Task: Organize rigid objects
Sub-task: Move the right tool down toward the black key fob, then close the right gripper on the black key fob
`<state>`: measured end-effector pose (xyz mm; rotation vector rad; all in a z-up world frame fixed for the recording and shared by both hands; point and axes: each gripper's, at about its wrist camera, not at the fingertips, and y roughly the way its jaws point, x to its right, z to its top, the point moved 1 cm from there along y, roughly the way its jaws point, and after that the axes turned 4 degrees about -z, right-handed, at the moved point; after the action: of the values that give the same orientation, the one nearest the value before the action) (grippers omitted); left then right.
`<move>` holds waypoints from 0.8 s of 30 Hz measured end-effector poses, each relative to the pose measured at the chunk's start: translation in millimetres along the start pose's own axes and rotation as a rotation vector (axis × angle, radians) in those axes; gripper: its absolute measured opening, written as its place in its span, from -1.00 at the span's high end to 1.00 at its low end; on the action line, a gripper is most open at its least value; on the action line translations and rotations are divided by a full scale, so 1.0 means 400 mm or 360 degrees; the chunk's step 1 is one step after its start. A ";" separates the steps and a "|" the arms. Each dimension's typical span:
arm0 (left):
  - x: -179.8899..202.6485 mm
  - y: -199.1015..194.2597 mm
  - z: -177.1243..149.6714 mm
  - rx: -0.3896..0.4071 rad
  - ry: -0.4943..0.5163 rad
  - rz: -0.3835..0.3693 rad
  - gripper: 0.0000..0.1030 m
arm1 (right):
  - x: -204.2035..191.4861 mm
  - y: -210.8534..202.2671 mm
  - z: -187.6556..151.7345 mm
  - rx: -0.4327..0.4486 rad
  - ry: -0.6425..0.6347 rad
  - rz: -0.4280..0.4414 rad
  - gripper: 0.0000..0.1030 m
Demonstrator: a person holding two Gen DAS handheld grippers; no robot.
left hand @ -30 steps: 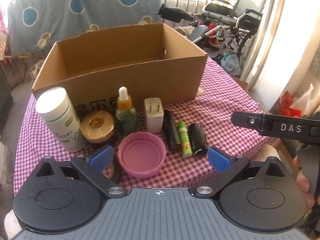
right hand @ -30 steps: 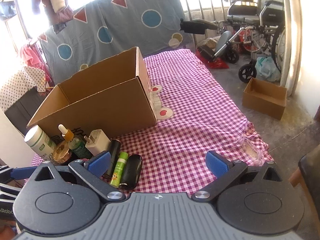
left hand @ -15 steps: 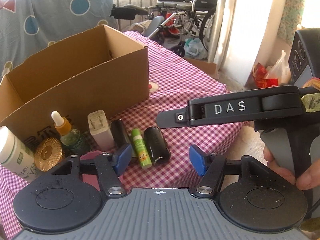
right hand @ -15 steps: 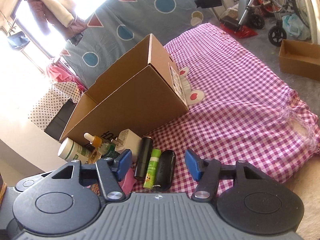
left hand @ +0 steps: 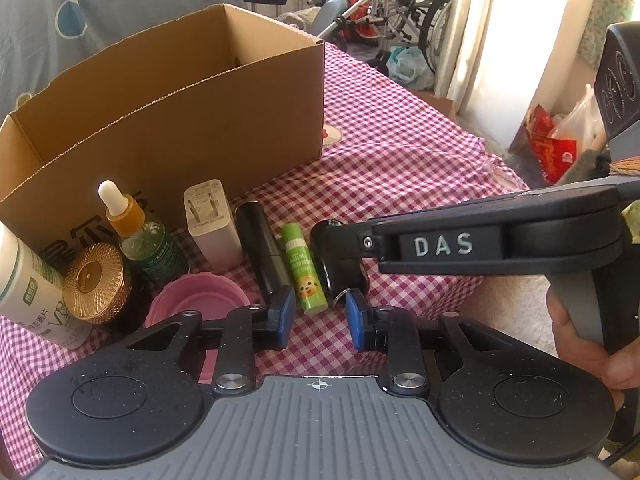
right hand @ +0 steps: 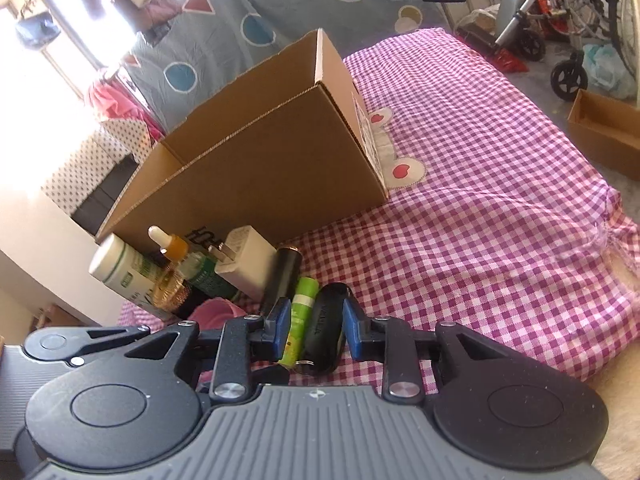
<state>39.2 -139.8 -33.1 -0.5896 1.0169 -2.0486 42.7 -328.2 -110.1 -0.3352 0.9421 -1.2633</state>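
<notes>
Looking down the right gripper (right hand: 316, 322), its jaws have just been closing and only a narrow gap is left. The black key fob (right hand: 325, 336) and the green lip balm (right hand: 298, 320) lie side by side right in that gap, lengthwise along the fingers. I honestly can't tell if the pads are touching them or just hanging above.

The left gripper (left hand: 320, 316) sits at the near edge of the bench (right hand: 460, 220). Its jaws are drawn together with nothing between them. The balm and fob are just past its tips, and the right gripper reaches in from the right-hand edge over the fob, with a hand (left hand: 580, 344) on its handle.

The rest of the row runs toward the bench's left edge: black tube (left hand: 260, 248), white charger (left hand: 212, 220), dropper bottle (left hand: 144, 236), gold-lidded jar (left hand: 96, 284), white bottle (left hand: 28, 292). A pink lid (left hand: 200, 308) sits in front of them. All of it is lined up against the front wall of the open cardboard box (left hand: 180, 140).
</notes>
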 end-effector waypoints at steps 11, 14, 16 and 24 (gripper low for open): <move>-0.006 0.014 -0.004 -0.0035 -0.0010 0.0001 0.53 | -0.035 0.056 0.008 -0.0106 -0.0252 -0.0098 0.41; -0.001 0.024 0.001 -0.0035 -0.0004 -0.0005 0.53 | -0.022 0.052 0.014 -0.0101 -0.0232 -0.0085 0.38; 0.001 0.030 0.003 -0.0036 -0.0001 -0.0005 0.53 | -0.014 0.038 0.019 -0.0073 -0.0226 -0.0108 0.38; 0.009 0.025 0.005 -0.0026 0.0012 -0.0007 0.52 | 0.065 0.009 0.023 -0.0082 0.0024 0.0013 0.38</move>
<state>42.5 -147.4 -39.9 -0.5937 1.0385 -2.0494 52.0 -353.2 -117.9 -0.3620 0.9890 -1.2369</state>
